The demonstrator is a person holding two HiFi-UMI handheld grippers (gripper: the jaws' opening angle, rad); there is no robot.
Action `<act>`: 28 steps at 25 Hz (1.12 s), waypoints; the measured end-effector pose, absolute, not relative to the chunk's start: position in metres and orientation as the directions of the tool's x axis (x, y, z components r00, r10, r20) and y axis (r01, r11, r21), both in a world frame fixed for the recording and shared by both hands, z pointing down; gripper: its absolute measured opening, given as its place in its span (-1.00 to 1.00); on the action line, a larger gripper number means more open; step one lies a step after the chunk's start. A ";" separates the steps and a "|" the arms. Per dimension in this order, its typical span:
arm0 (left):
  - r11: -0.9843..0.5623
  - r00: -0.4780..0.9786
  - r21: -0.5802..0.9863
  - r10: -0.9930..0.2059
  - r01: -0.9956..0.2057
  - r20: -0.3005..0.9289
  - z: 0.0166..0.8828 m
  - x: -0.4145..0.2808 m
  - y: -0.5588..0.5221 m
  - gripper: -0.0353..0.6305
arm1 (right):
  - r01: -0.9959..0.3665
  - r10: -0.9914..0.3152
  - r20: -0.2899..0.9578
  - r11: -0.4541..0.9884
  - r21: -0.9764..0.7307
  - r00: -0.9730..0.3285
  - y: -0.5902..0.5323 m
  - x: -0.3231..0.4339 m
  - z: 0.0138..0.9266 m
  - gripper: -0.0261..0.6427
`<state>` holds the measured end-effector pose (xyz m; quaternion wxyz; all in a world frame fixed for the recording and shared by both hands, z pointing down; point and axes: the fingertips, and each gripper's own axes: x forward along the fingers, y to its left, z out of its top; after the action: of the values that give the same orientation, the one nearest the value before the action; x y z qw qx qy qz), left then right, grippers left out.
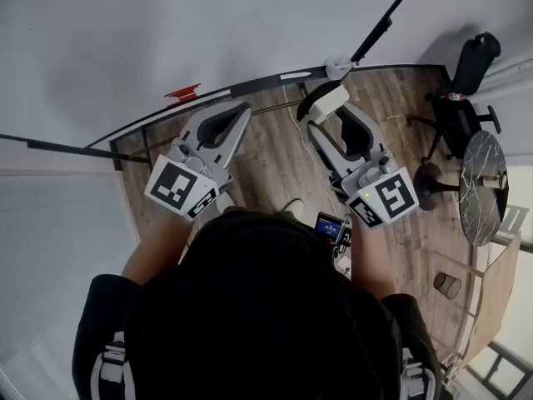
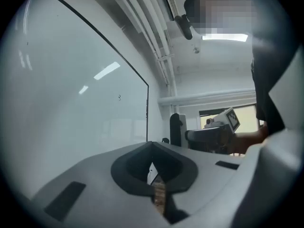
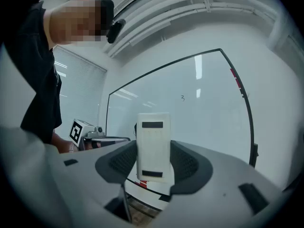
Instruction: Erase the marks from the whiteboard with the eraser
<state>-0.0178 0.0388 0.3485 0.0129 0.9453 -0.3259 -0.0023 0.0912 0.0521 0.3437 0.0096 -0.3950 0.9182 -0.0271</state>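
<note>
The whiteboard [image 1: 166, 32] fills the top of the head view, standing just ahead of both grippers. One small dark mark [image 3: 182, 98] shows on it in the right gripper view, and the same mark [image 2: 119, 97] shows in the left gripper view. My right gripper [image 1: 331, 115] is shut on a white eraser [image 3: 153, 146], which stands upright between the jaws, a short way off the board. The eraser [image 1: 327, 102] pokes out of the jaw tips towards the board's lower edge. My left gripper [image 1: 226, 123] is shut with nothing in it, level with the right one.
A red item [image 1: 183, 94] lies on the board's bottom rail. A black office chair [image 1: 462, 90], a round table [image 1: 483, 186] and a small bin [image 1: 447, 285] stand on the wooden floor to the right. A black pole [image 1: 385, 19] slants up by the board's right edge.
</note>
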 end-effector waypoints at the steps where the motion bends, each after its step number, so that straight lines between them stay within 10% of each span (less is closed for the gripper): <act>1: -0.786 0.786 0.026 -0.618 -0.618 0.006 0.349 -0.017 0.039 -0.88 | -0.721 -0.722 0.003 0.690 -0.057 -0.692 0.052 0.091 0.344 -0.26; 28: -0.624 0.624 -0.006 -0.781 -0.781 0.017 0.310 -0.020 -0.042 -0.88 | -0.711 -0.712 0.014 0.702 0.052 -0.702 -0.042 0.092 0.310 -0.26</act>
<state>-0.0202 -0.0420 0.3100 0.0011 0.9011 -0.4335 0.0091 0.0923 -0.0419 0.3100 -0.0166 -0.3856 0.9223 0.0215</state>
